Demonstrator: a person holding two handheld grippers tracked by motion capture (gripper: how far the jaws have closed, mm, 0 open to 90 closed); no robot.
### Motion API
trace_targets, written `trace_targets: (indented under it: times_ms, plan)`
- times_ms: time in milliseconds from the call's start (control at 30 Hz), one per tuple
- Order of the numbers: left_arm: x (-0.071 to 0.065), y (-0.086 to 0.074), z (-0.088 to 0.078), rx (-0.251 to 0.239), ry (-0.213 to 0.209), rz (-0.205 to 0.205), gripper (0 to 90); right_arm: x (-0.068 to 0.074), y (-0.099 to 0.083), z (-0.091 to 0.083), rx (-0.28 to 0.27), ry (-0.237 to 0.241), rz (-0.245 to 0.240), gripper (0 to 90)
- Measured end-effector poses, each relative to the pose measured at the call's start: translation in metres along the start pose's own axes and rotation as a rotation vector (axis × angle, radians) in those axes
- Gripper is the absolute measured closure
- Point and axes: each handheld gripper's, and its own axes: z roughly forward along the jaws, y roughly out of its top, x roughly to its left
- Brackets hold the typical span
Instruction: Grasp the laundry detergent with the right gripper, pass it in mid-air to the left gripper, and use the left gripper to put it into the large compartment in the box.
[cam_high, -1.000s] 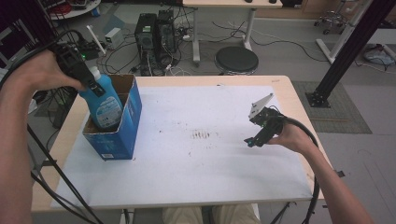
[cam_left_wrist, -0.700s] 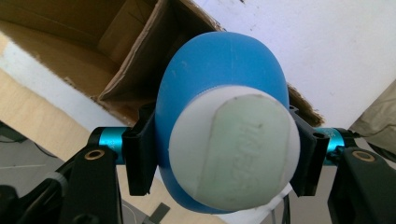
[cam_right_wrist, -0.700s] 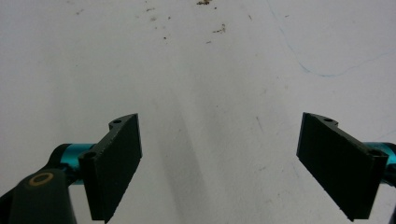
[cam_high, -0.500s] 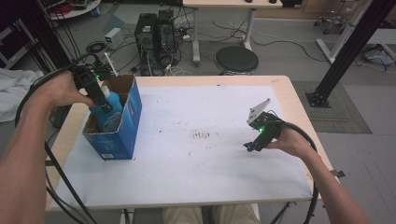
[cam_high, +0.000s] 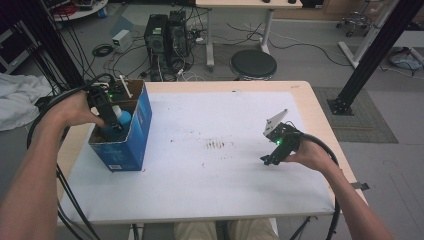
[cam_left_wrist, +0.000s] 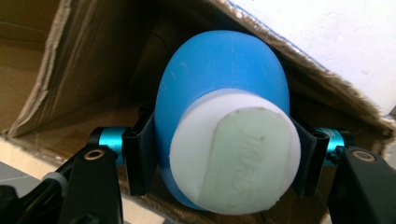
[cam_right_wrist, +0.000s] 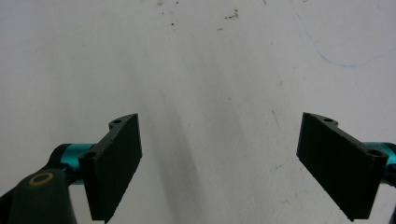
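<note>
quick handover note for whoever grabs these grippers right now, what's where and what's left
Left gripper: shut on the blue bottle, gripping it by the sides just below its white cap. The bottle is lowered into the blue cardboard box at the table's left edge; whether it rests on the bottom cannot be told.
Right gripper: open, nothing between its jaws, held just above the white table top on the right side.
Done: bottle carried into the box.
Left: probably set it down, open the left gripper and lift it clear of the box walls.
</note>
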Motion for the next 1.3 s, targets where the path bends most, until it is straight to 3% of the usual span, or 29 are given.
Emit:
trace_targets:
  times_ms: [500, 1300]
  plan:
    - [-0.0012, -0.0007, 0.0055, -0.009, 0.013, 0.024, 37.8, 0.0016, -0.0024, 0.0023, -0.003, 0.000, 0.000, 13.3]
    - [-0.0004, 0.0017, 0.0024, -0.014, 0.015, -0.017, 30.3, 0.0041, -0.0034, 0.0037, 0.001, 0.001, 0.003, 13.2]
